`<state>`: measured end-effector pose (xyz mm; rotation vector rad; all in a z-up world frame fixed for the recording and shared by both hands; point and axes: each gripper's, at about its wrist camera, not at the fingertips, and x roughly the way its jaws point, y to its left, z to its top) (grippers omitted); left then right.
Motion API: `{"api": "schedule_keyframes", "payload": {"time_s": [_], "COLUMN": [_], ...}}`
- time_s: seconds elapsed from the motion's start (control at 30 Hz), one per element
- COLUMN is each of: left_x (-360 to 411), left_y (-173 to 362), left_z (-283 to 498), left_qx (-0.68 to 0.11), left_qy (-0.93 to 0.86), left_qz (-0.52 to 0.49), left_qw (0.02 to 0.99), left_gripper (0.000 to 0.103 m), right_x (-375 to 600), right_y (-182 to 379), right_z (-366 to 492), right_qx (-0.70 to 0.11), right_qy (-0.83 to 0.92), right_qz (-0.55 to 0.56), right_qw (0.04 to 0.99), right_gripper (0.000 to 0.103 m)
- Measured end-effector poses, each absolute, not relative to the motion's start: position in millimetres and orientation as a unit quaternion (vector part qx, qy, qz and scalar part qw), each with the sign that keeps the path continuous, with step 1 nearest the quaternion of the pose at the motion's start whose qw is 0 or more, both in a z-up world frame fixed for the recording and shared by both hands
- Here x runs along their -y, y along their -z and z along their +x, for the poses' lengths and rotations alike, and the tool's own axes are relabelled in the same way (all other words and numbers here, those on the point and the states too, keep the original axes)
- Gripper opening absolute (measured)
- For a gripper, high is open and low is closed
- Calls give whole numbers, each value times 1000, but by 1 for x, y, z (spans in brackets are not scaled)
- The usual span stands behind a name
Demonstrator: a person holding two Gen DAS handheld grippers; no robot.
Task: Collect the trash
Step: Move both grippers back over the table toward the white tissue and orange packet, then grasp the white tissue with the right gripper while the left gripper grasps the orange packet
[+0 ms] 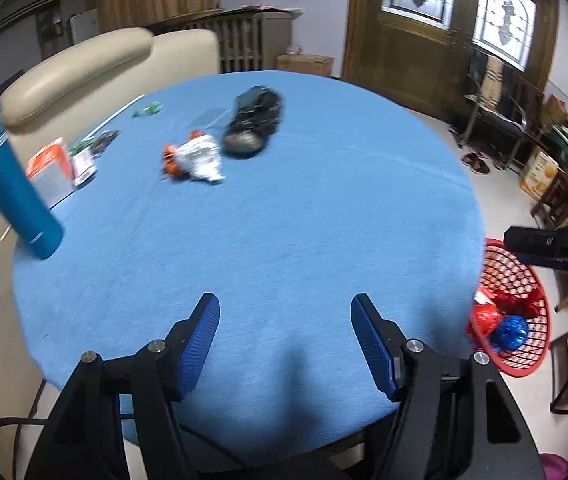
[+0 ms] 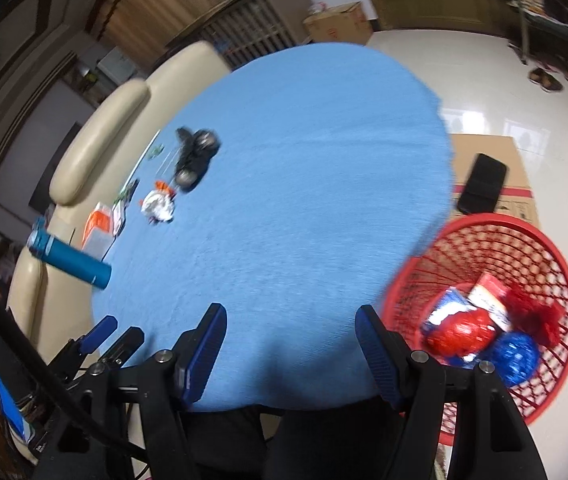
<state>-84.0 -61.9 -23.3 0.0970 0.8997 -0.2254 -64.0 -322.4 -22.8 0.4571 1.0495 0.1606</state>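
A crumpled white and orange wrapper (image 1: 193, 156) and a black crumpled bag (image 1: 252, 122) lie on the far part of the round blue table (image 1: 284, 240). Both also show in the right wrist view, the wrapper (image 2: 158, 205) and the black bag (image 2: 195, 159). A red mesh basket (image 2: 524, 272) stands on the floor right of the table and holds red and blue wrappers (image 2: 480, 340); it also shows in the left wrist view (image 1: 520, 308). My left gripper (image 1: 286, 320) is open and empty over the table's near edge. My right gripper (image 2: 290, 332) is open and empty, near the basket.
A teal bottle (image 1: 11, 184), an orange and white box (image 1: 49, 168) and small packets (image 1: 91, 152) stand at the table's left edge. A cream sofa (image 1: 83, 68) is behind. A cardboard box with a black phone (image 2: 482, 188) lies beyond the basket.
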Motion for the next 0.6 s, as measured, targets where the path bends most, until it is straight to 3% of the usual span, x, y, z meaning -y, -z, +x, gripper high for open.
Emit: {"api": "schedule_keyframes", "payload": {"time_s": [0.6], "left_x": [-80], "left_y": [36], "left_z": [-39], "left_qx": [-429], "left_qy": [-58], "left_qz": [11], "left_qw": [901], "left_gripper": [69], "right_x": [147], "right_y": [23], "right_z": [101], "right_qx": [-477], "right_qy": [-222], "right_qz": [136], "right_qw": [840], "right_gripper": [71]}}
